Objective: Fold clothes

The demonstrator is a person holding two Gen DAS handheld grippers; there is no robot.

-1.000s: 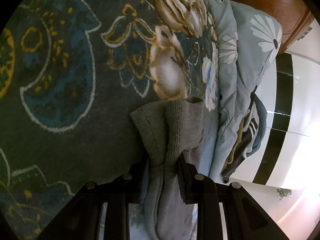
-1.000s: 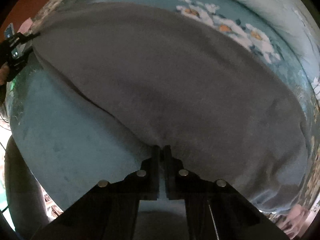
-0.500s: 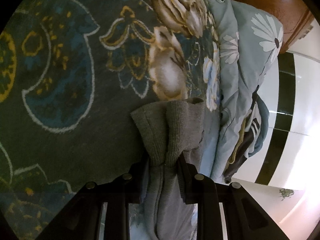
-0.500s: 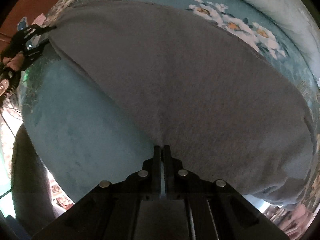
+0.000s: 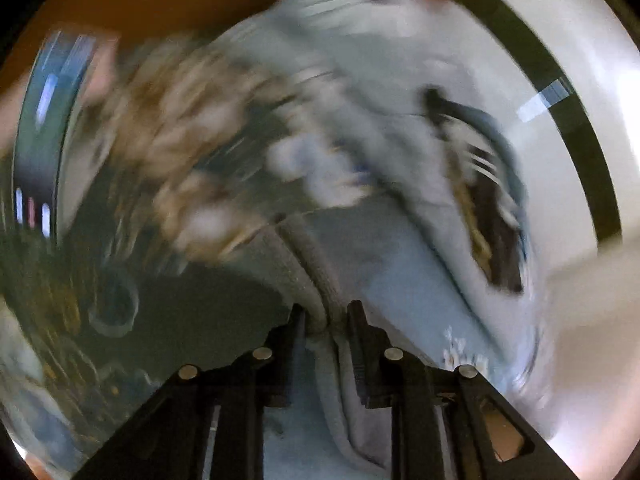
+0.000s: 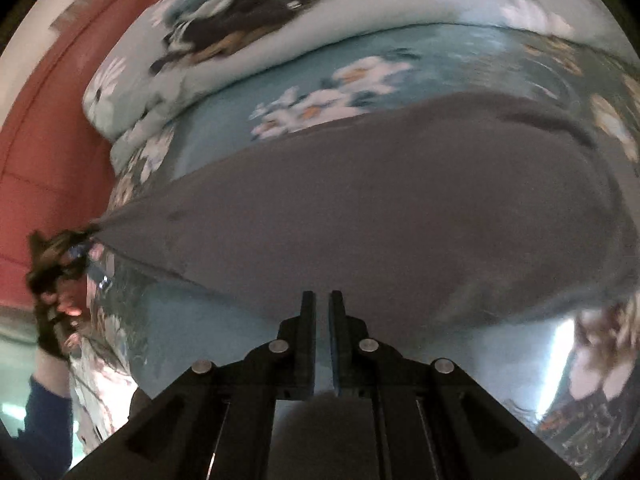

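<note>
The grey garment [image 6: 360,216] is stretched wide across the right wrist view, its cloth spread taut above the floral bed cover [image 6: 224,128] and running from the right gripper [image 6: 322,300] out to the far left, where the left gripper [image 6: 60,256] pinches its other corner. The right gripper's jaws stand almost together, with only a thin slit between them, and the near edge of the garment meets their tips; they are clamped on that edge. In the left wrist view, which is heavily smeared by motion blur, the left gripper [image 5: 326,316] has its jaws closed on a thick ribbed hem of the garment [image 5: 308,264]; the bunched cloth passes down between the two fingers toward the camera and rises beyond the tips in a narrow grey band. A pale blue flowered quilt [image 6: 280,40] lies heaped along the far side of the bed, with a dark striped piece of clothing [image 6: 248,16] on top of it. A hand [image 6: 52,312] and a dark blue sleeve [image 6: 48,416] show behind the left gripper.
</note>
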